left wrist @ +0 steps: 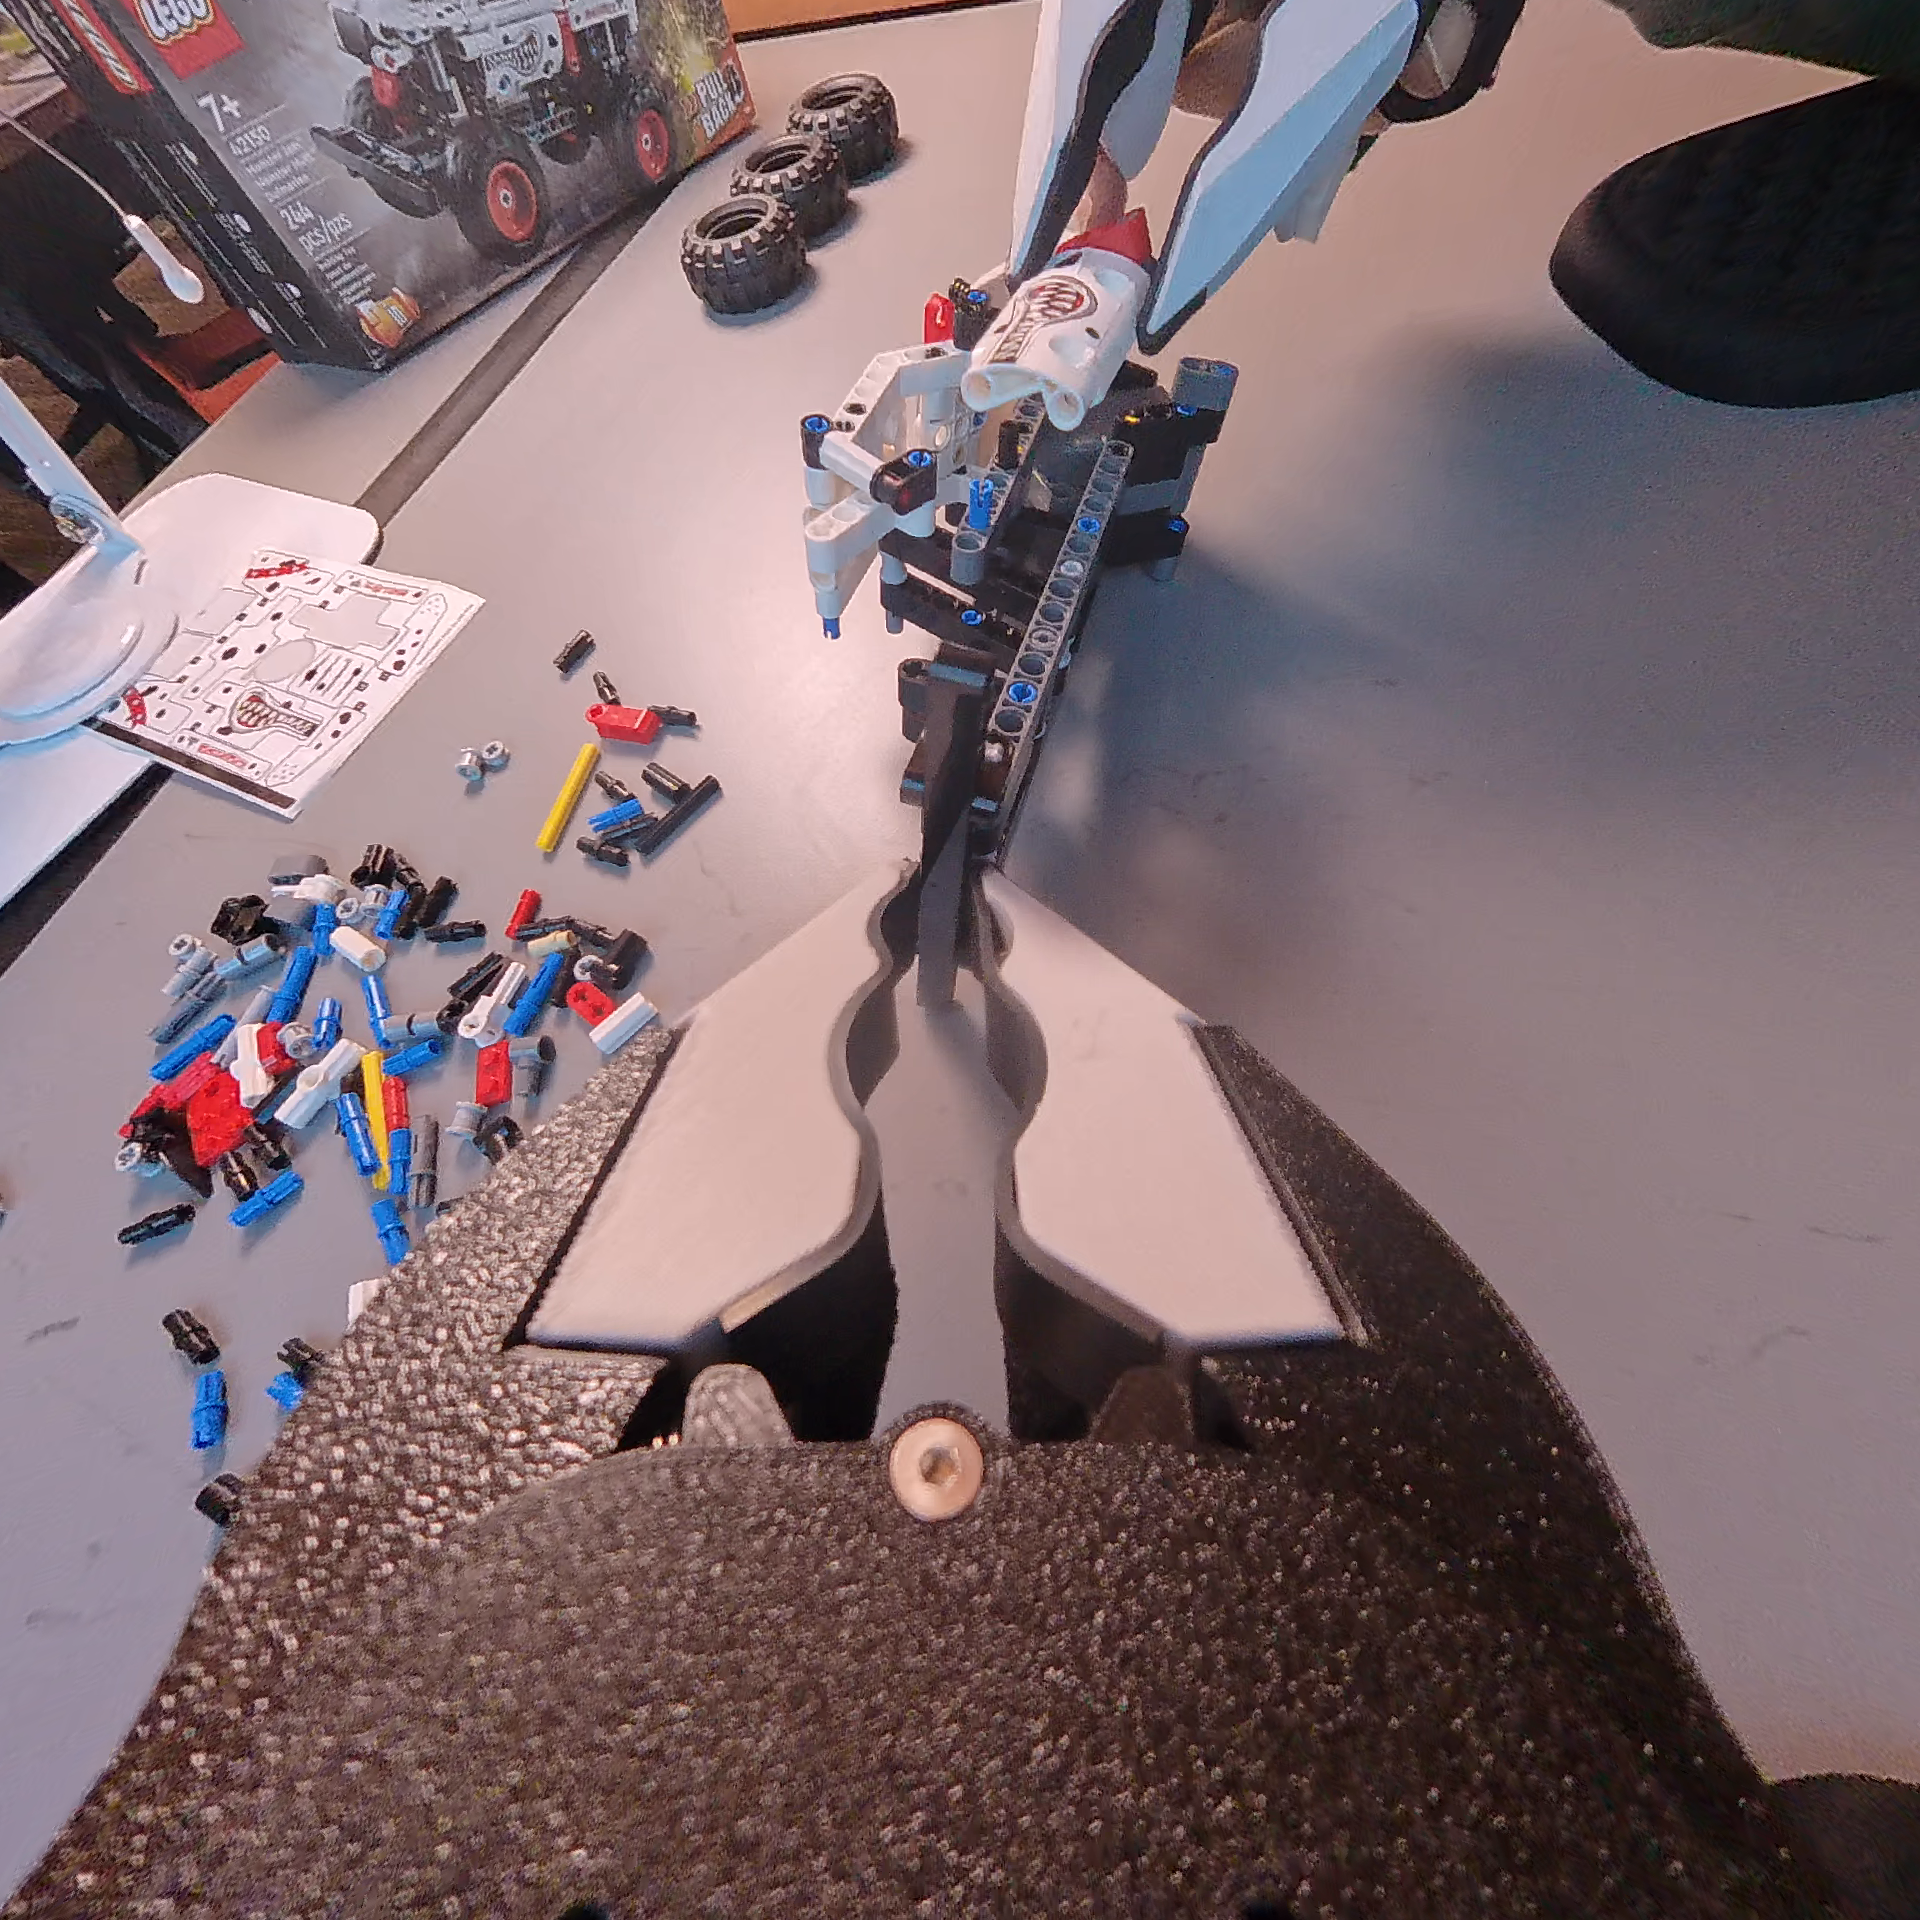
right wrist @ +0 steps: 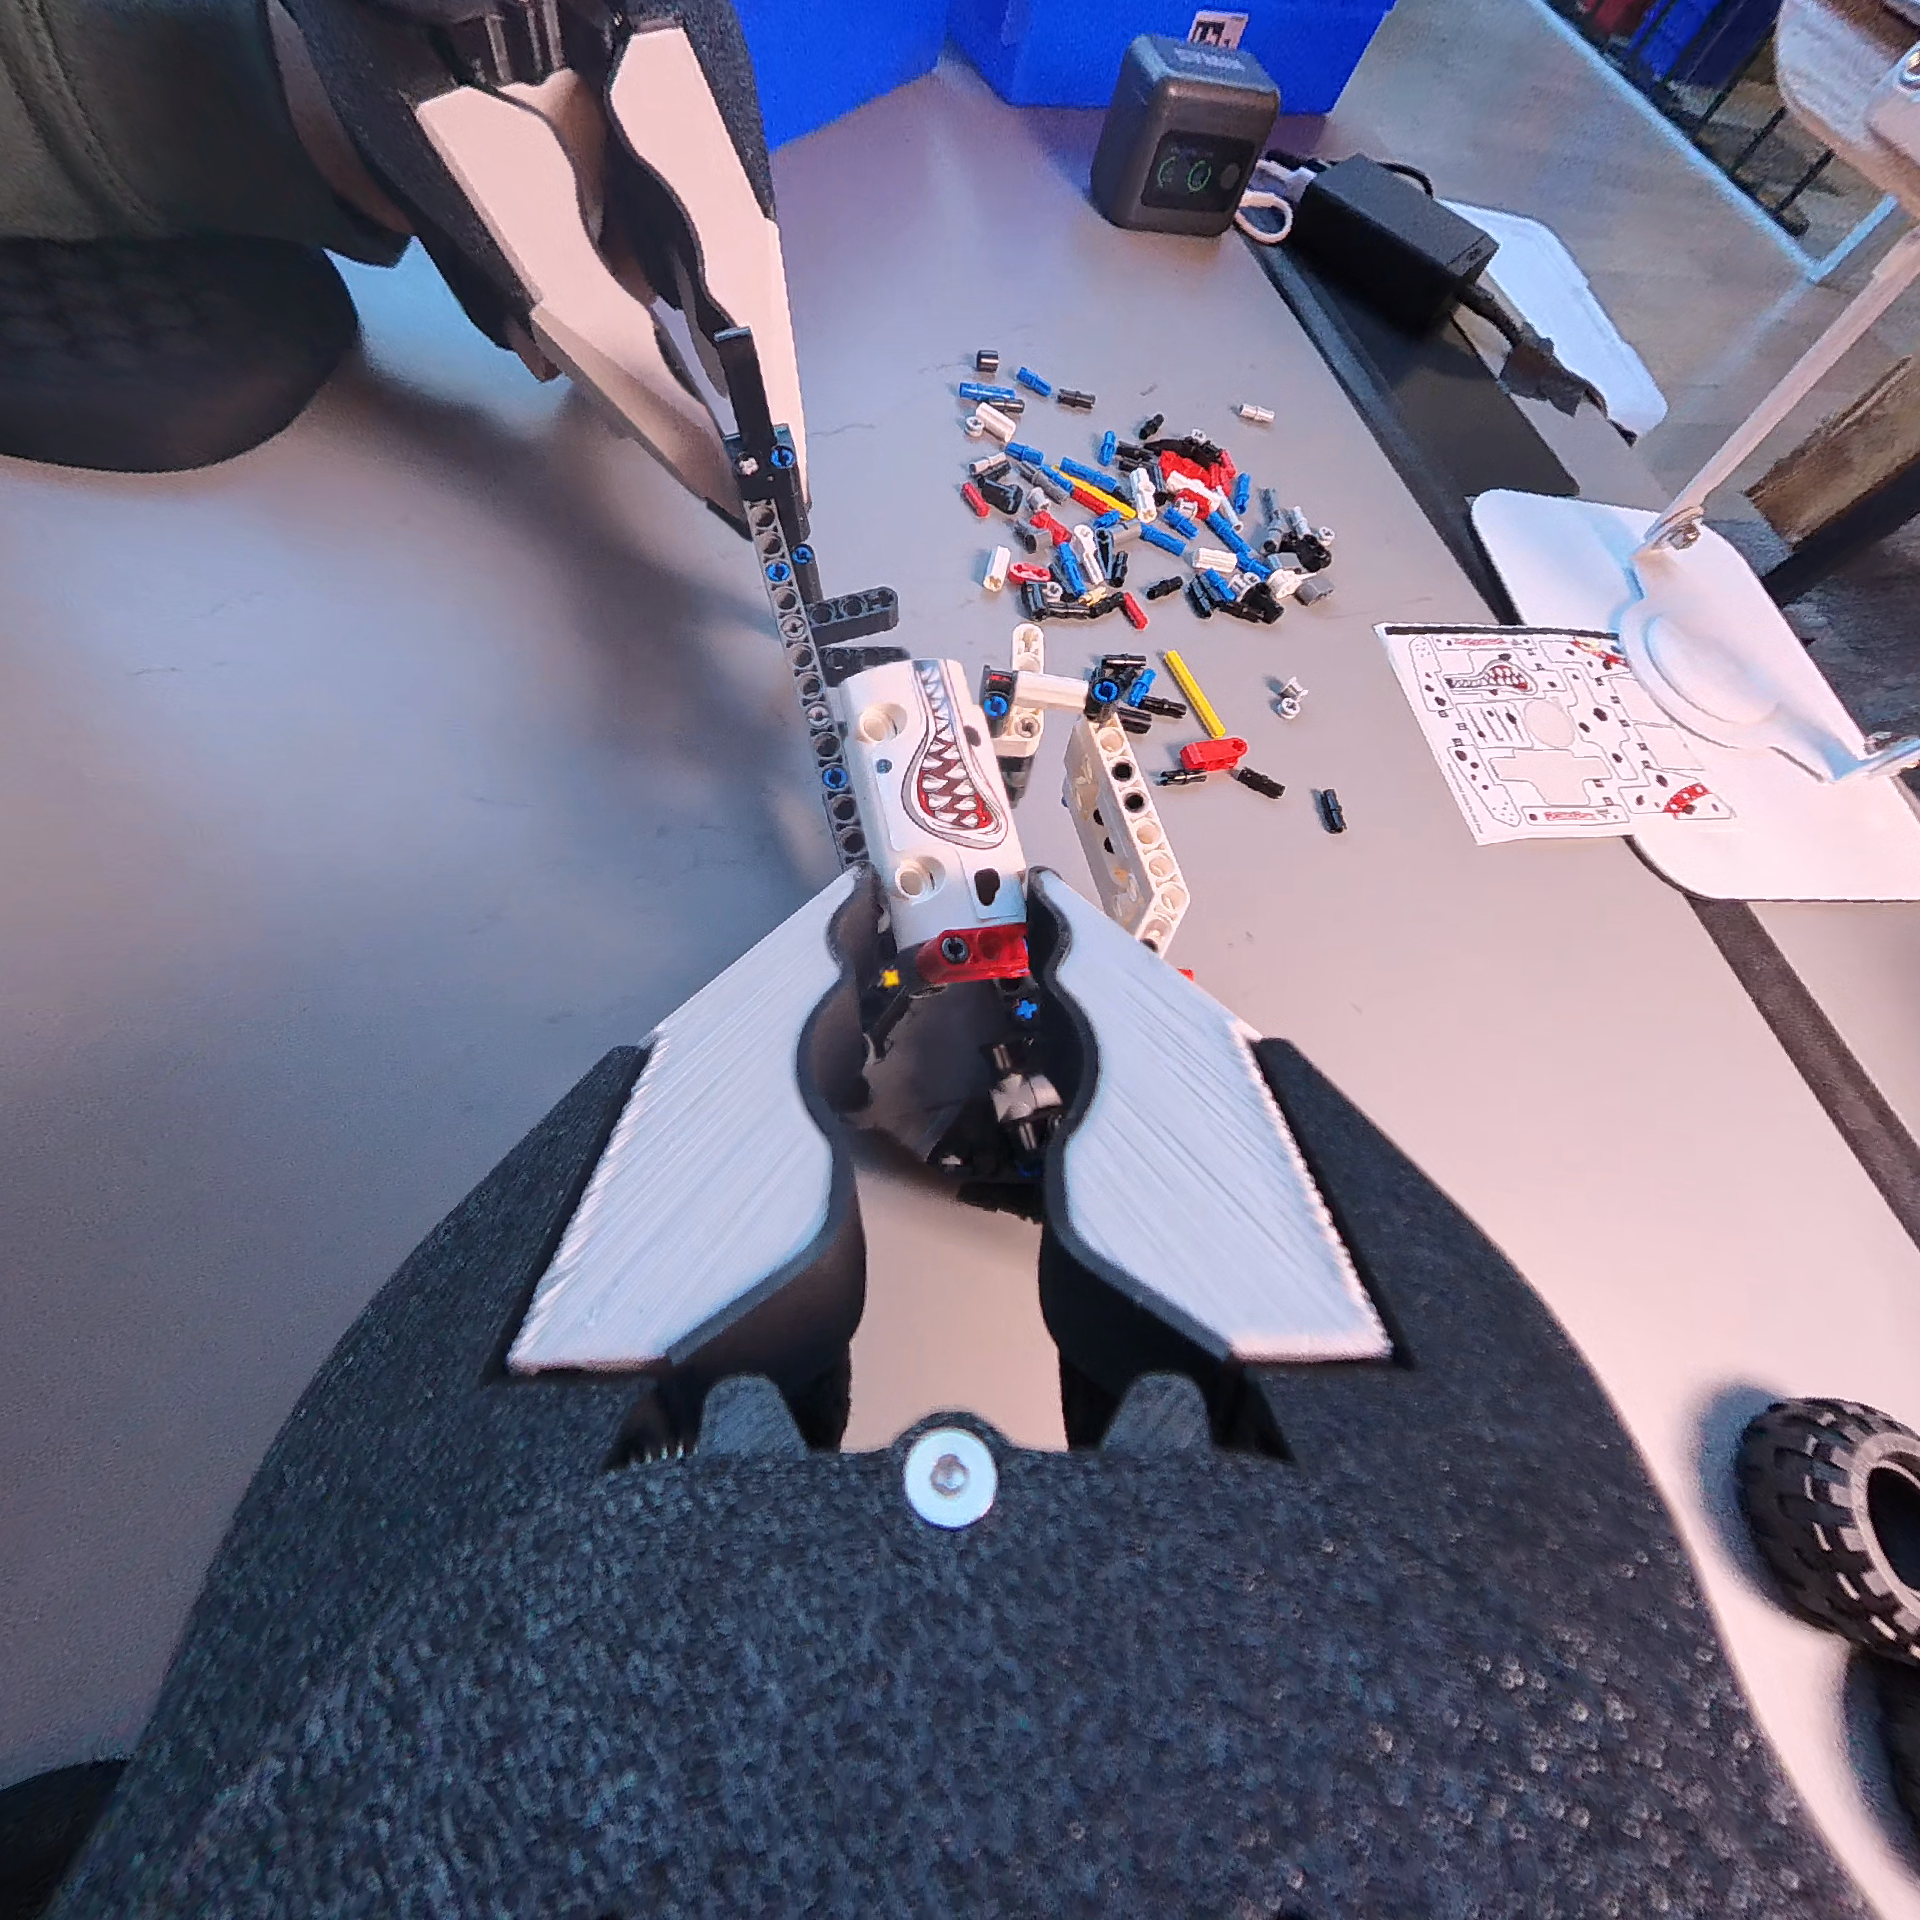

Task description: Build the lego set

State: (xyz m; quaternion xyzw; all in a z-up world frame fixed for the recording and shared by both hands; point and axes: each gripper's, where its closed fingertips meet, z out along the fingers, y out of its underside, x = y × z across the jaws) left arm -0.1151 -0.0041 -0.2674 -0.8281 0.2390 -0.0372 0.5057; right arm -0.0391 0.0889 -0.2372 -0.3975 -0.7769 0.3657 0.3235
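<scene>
Grey table (left wrist: 1455, 831), loose pieces (left wrist: 343, 1039) at nine o'clock. Your left gripper (left wrist: 940, 914) clamps the chassis (left wrist: 1039, 582); right gripper (right wrist: 945, 935) pinches the toothed panel (right wrist: 935, 779). Next, press it home squarely.

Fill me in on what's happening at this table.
A person is building a Lego truck with two handheld grippers. The left gripper is shut on the black beam end of the half-built black-and-grey chassis. The right gripper clamps the white shark-mouth panel at the other end. Loose small pieces, three black tyres and a sticker sheet lie on the grey table.
</scene>
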